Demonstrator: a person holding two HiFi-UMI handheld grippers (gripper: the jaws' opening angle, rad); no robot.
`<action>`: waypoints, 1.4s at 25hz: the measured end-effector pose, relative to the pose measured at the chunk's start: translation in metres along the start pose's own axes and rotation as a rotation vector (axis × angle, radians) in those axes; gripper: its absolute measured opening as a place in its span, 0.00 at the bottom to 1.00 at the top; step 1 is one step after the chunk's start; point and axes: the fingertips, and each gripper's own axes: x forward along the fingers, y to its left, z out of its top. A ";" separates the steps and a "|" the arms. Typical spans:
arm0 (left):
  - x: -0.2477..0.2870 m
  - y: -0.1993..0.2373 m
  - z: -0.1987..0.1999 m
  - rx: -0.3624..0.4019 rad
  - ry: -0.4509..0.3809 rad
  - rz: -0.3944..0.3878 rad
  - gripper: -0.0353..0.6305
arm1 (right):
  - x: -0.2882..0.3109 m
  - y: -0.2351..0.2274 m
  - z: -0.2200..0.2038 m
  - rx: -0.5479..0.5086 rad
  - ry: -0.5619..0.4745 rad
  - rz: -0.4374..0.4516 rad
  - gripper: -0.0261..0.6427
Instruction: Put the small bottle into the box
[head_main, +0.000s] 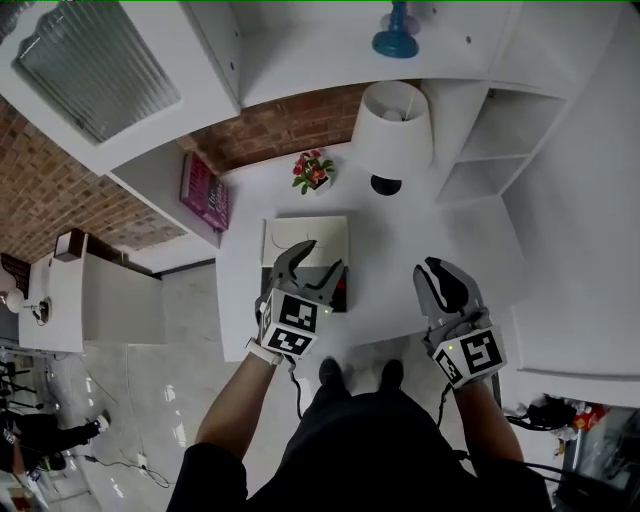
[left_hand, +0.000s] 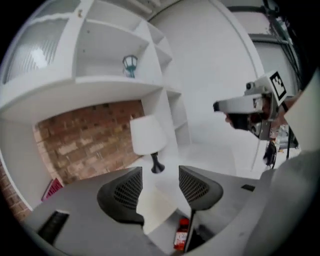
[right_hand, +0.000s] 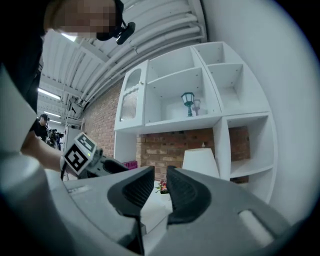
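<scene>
A small bottle (head_main: 343, 291) with a red cap and a red and white label lies in the dark inside of the box (head_main: 322, 281), at its right edge. The box's white lid (head_main: 305, 240) lies folded back behind it. My left gripper (head_main: 318, 257) hangs just above the box, open, with nothing between its jaws. In the left gripper view the bottle (left_hand: 182, 235) shows low down, below the left gripper (left_hand: 160, 175). My right gripper (head_main: 432, 268) hovers over the bare desk to the right of the box. Its jaws stand a narrow gap apart and empty (right_hand: 161, 175).
The white desk (head_main: 400, 250) carries a white lamp (head_main: 393, 125) on a black foot, a small flower pot (head_main: 313, 172) and a pink book (head_main: 203, 190) at the back left. White shelf compartments (head_main: 490, 150) rise at the right. A brick wall stands behind.
</scene>
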 end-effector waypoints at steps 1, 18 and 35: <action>-0.009 0.005 0.020 -0.003 -0.062 0.028 0.39 | 0.003 -0.002 0.007 -0.012 -0.011 -0.012 0.15; -0.110 0.033 0.163 -0.063 -0.506 0.250 0.39 | 0.016 0.009 0.112 -0.125 -0.213 -0.001 0.12; -0.125 0.036 0.148 -0.116 -0.476 0.362 0.39 | 0.013 0.005 0.125 -0.168 -0.249 0.032 0.10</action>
